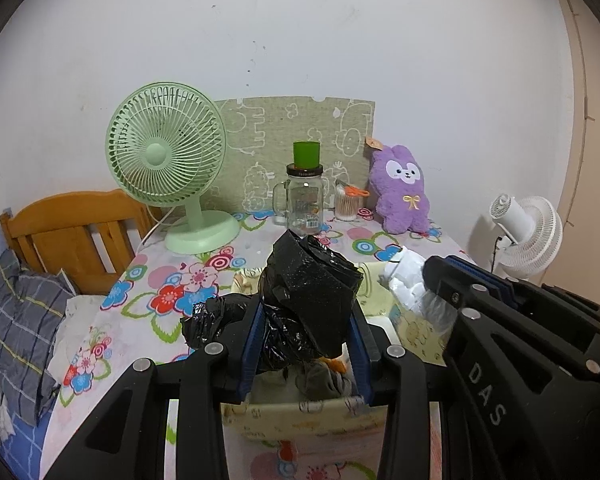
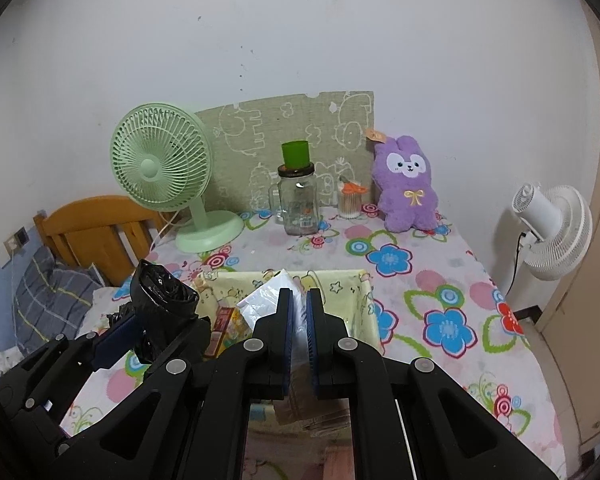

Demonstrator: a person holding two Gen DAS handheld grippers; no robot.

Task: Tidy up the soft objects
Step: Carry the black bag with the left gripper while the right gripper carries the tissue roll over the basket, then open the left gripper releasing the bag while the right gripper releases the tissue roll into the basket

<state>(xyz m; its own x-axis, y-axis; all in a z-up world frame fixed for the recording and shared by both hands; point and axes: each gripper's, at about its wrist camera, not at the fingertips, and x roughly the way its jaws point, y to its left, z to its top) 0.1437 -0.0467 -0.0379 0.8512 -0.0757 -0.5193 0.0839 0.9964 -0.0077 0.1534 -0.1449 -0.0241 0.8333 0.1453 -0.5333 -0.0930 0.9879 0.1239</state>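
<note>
My left gripper [image 1: 306, 312] is shut on a roll of black plastic bags [image 1: 312, 292] and holds it above the yellow fabric bin [image 1: 412, 332]. The roll also shows in the right wrist view [image 2: 160, 300], left of the bin [image 2: 348, 284]. My right gripper [image 2: 299, 300] is shut on a clear white plastic bag [image 2: 264, 300] over the bin; the bag shows in the left wrist view [image 1: 410, 284]. Grey cloth [image 1: 324, 380] and a colourful packet [image 2: 224, 328] lie in the bin. A purple plush bunny [image 1: 402, 188] sits at the back right.
A floral cloth covers the table [image 2: 440, 320]. At the back stand a green fan [image 1: 168, 160], a glass jar [image 1: 304, 200] with a green cup [image 1: 306, 154] on it, and a cotton-swab holder [image 1: 346, 204]. A wooden headboard [image 1: 72, 228] is left, a white fan [image 2: 552, 228] right.
</note>
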